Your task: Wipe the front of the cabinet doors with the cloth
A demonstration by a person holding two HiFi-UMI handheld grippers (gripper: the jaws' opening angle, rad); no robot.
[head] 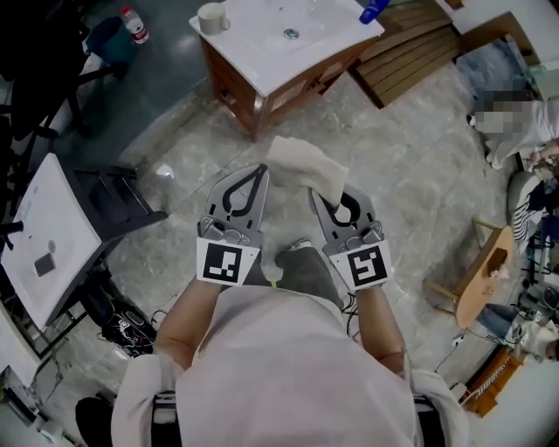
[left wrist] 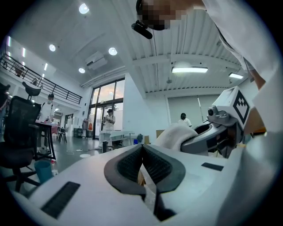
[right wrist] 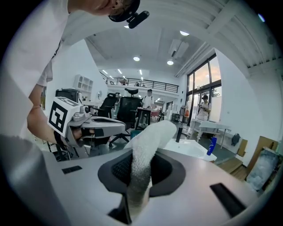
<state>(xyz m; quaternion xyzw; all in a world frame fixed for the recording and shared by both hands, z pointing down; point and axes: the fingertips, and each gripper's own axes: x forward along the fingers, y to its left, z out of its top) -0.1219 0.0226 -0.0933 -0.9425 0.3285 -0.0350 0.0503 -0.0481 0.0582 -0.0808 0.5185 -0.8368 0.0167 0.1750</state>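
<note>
My right gripper [head: 330, 194] is shut on a white cloth [head: 303, 166]. The cloth [right wrist: 147, 137] stands up out of the closed jaws and folds over to the right at its top. My left gripper [head: 262, 173] is level with it on the left, shut and holding nothing; its pads [left wrist: 142, 150] meet with no gap. Both are held close to my chest, above the floor. The wooden cabinet [head: 258, 94], with a white sink top [head: 262, 39], stands ahead of both grippers. Its doors are seen only from steeply above. From the left gripper view the cloth [left wrist: 173, 132] shows beside the right gripper.
A cup [head: 210, 17] and a blue bottle [head: 373, 10] are on the sink top. A wooden pallet [head: 410, 48] lies to the cabinet's right. A white table [head: 39, 236] and a black stand [head: 118, 205] are on my left, a wooden stool [head: 485, 275] on my right.
</note>
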